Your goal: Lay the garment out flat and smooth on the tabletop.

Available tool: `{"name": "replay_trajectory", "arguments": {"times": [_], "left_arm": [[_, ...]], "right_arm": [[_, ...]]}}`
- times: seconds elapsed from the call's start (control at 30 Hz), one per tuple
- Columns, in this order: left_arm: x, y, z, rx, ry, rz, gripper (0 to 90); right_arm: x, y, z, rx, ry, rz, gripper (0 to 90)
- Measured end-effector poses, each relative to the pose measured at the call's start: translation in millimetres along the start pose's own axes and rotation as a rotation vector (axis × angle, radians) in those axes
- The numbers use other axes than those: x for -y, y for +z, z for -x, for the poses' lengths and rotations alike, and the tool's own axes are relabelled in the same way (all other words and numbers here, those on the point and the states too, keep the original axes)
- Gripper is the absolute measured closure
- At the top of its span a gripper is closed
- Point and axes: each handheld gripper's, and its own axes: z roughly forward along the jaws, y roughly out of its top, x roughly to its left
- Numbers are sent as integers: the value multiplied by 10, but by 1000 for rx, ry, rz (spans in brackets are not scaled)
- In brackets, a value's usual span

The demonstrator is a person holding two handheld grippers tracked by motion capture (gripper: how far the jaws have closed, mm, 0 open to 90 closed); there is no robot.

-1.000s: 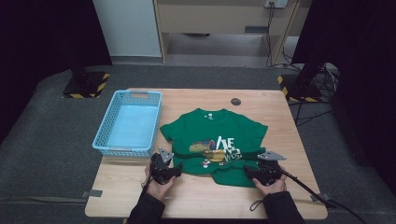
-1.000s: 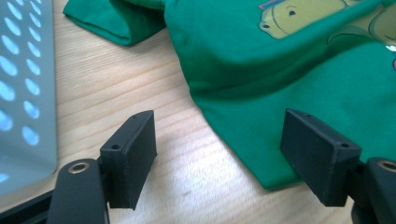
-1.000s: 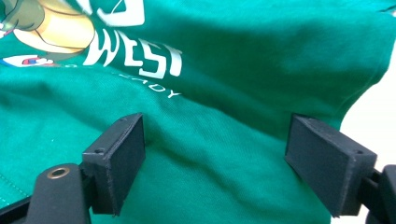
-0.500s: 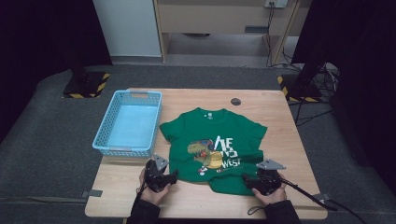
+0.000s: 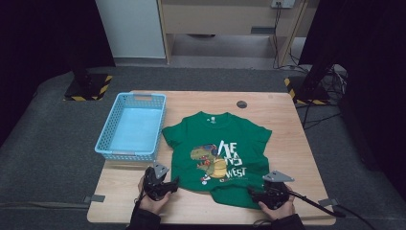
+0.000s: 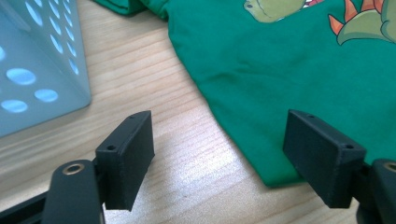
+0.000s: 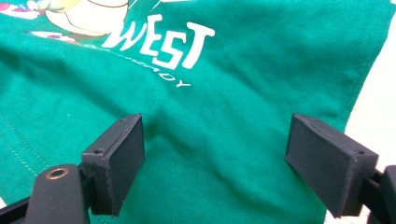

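Note:
A green T-shirt (image 5: 218, 151) with a dinosaur print and white lettering lies spread flat on the wooden table (image 5: 287, 120), collar away from me. My left gripper (image 5: 168, 184) sits at the shirt's near left hem corner, open, jaws empty. From the left gripper view, that hem corner (image 6: 280, 175) lies just ahead of the right jaw, with bare wood between the jaws. At the near right hem, my right gripper (image 5: 256, 194) is open. The right gripper view has green cloth (image 7: 215, 140) lying flat under and between the spread jaws, below the word "WEST".
A light blue perforated basket (image 5: 131, 125) stands empty at the table's left, close to the shirt's left sleeve; its wall (image 6: 32, 70) is near my left gripper. A small dark disc (image 5: 242, 104) lies at the far edge. A cable (image 5: 311, 206) trails right.
The shirt's lower half, bunched and folded up a second ago, now lies flat and spread toward me. Both grippers have drawn back to the near edge and stand open.

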Motion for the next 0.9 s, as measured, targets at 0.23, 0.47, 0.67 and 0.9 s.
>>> {"name": "replay_trajectory", "arguments": {"times": [0.23, 0.47, 0.67, 0.9], "left_arm": [[-235, -31, -11, 41, -24, 49, 236], [-532, 225, 65, 69, 7, 29, 220], [-785, 461, 4, 73, 14, 4, 215], [-997, 780, -50, 81, 2, -65, 214]], "right_arm": [[-194, -123, 137, -17, 54, 97, 176], [-633, 24, 103, 47, -38, 118, 169], [-902, 416, 225, 49, 6, 82, 178], [-948, 798, 406, 69, 66, 20, 184]]}}
